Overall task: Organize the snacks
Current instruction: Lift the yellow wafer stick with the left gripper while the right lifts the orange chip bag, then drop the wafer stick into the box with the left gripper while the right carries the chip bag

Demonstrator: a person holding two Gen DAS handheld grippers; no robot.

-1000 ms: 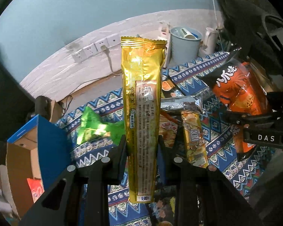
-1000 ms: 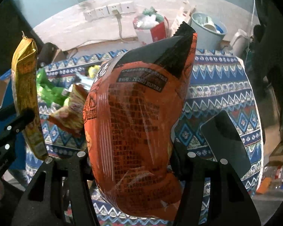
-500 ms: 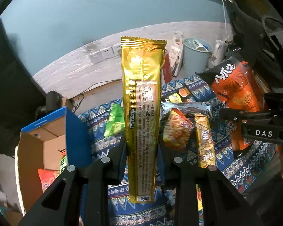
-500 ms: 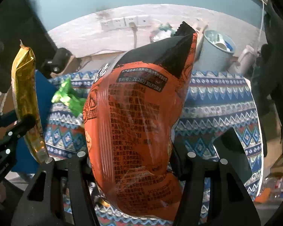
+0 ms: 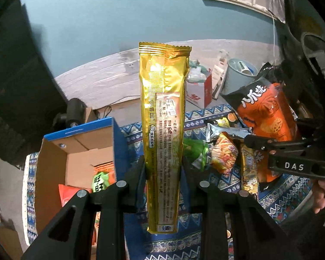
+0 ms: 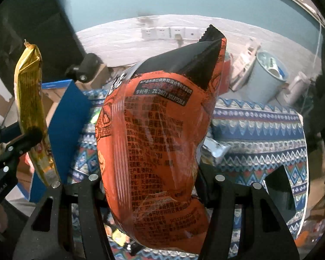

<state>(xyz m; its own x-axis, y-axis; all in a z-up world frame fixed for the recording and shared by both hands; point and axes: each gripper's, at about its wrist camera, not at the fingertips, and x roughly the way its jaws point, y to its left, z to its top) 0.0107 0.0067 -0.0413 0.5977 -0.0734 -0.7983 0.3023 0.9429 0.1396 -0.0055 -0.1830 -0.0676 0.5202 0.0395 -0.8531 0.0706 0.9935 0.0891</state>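
Left gripper (image 5: 163,169) clamps a long gold foil snack packet (image 5: 163,117); right gripper (image 6: 150,179) grips a puffy orange-and-black crisp bag (image 6: 156,138).
Open blue cardboard box (image 5: 80,149) sits at left on the patterned blue tablecloth (image 6: 260,130).

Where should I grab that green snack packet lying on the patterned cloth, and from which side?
Take the green packet by its crumpled end nearest the camera, coming from above. It lies flat on the tablecloth with other snacks crowding its right side, so the left is freer.
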